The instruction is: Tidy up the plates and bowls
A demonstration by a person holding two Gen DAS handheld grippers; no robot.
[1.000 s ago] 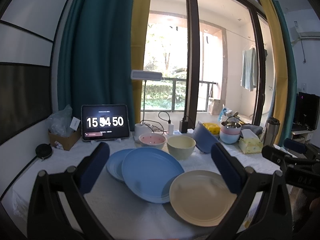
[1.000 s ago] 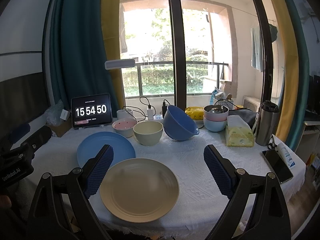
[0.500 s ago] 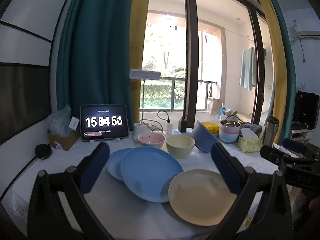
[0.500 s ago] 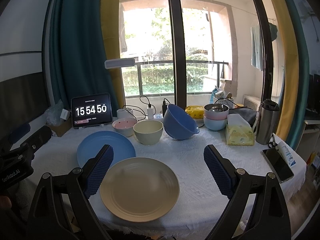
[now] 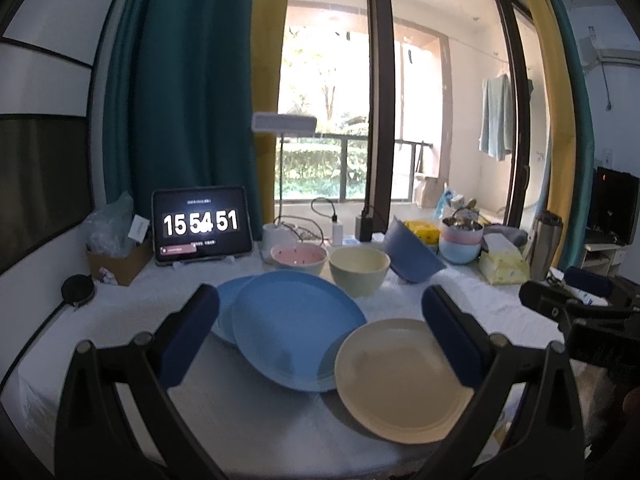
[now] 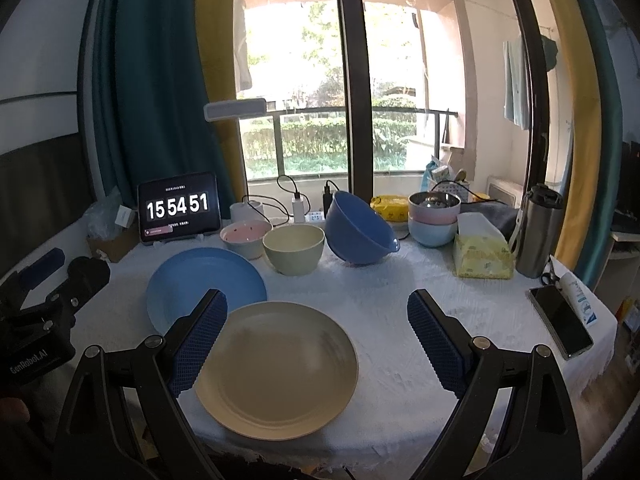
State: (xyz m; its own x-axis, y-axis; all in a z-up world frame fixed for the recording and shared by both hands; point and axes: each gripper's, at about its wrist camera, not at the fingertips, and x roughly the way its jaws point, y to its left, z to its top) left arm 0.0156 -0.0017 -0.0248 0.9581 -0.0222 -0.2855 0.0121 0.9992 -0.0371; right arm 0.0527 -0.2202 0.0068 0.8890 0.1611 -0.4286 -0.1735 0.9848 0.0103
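Little has shifted bar the left gripper (image 5: 320, 328) tipping closer over the blue plates (image 5: 294, 330); right gripper (image 6: 316, 340) hovers over the cream plate (image 6: 276, 366), both spread wide and empty, lining up picks; bowls (image 6: 294, 254) wait behind.

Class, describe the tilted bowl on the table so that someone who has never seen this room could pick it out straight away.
Start at the tablet clock at the back left of the white-clothed table and follow the row of bowls rightward: pink bowl, then cream bowl, then the blue bowl. It is the largest of the three and the only one tipped on its side, with its opening facing left.
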